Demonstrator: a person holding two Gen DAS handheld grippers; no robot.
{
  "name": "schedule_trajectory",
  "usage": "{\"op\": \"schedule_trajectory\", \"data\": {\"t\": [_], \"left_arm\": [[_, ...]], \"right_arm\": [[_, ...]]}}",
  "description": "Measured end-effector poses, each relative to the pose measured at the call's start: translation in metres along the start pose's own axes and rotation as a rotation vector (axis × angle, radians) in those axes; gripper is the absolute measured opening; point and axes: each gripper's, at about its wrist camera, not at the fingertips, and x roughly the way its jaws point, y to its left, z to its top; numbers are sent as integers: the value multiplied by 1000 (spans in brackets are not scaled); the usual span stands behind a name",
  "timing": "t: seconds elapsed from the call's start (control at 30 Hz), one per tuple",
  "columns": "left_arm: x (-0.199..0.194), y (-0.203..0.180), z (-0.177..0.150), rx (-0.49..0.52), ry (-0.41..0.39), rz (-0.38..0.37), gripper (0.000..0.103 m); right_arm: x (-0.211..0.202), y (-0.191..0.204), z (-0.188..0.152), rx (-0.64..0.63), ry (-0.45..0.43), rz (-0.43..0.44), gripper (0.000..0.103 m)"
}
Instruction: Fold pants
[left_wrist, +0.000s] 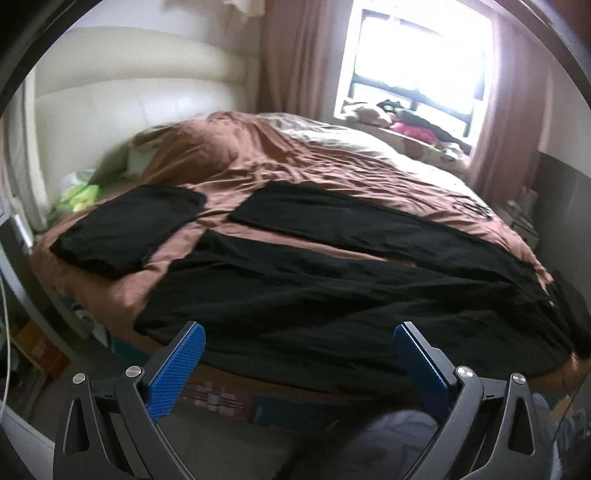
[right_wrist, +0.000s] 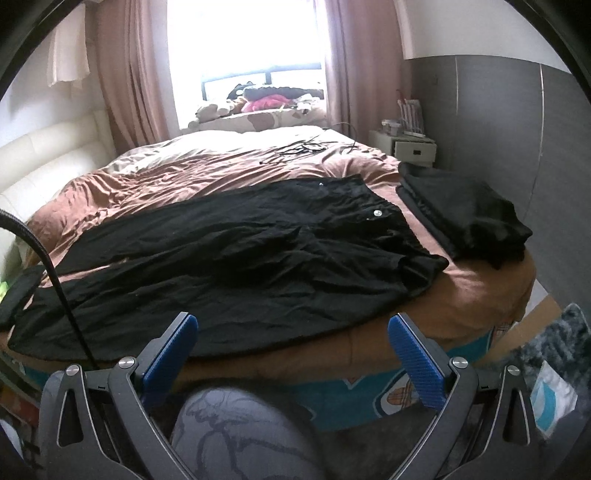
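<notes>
Black pants (left_wrist: 332, 295) lie spread flat on the brown bed cover, legs pointing left and waistband to the right; they also show in the right wrist view (right_wrist: 240, 258), where a waist button is visible. My left gripper (left_wrist: 299, 332) is open and empty, held off the bed's near edge by the lower leg. My right gripper (right_wrist: 291, 325) is open and empty, off the near edge by the thigh part.
A folded black garment (left_wrist: 129, 225) lies left of the pants' hems. A stack of folded dark clothes (right_wrist: 465, 214) sits at the bed's right corner. Cables (right_wrist: 303, 147) lie on the far side. A white headboard (left_wrist: 129, 92) stands left, a nightstand (right_wrist: 406, 144) at the far right.
</notes>
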Motion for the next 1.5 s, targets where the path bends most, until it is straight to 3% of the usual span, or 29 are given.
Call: {"op": "schedule_trajectory", "data": {"t": [0.3,0.47,0.77,0.8,0.87,0.93,1.03,1.13,1.2,1.4,1.5], "left_arm": [[17,55,-1,-139,27,91,103],[27,81,-8,-226,49,101,103],[52,122,-22,-440,72,45,91],[57,126,-24,-466,77,42,91],[67,132,-25,-501,90,39,90],[75,135,-27,-524,97,34,90],[86,140,-29,-553,114,28,89],[100,145,-31,-584,131,22,78],[107,151,-33,-616,144,32,60],[104,168,-28,-679,107,80,20],[99,175,-19,-684,72,89,14]], "right_arm": [[25,-4,11,23,37,-25,103],[47,-8,18,6,108,-65,103],[80,-35,29,111,168,-12,103],[83,-37,29,119,176,-9,102],[92,-43,31,137,202,4,86],[102,-46,32,157,235,26,78],[112,-54,35,189,257,47,78],[119,-59,39,204,261,41,77],[122,-64,40,213,263,35,77],[131,-82,34,292,265,18,78],[134,-92,33,331,266,0,78]]}}
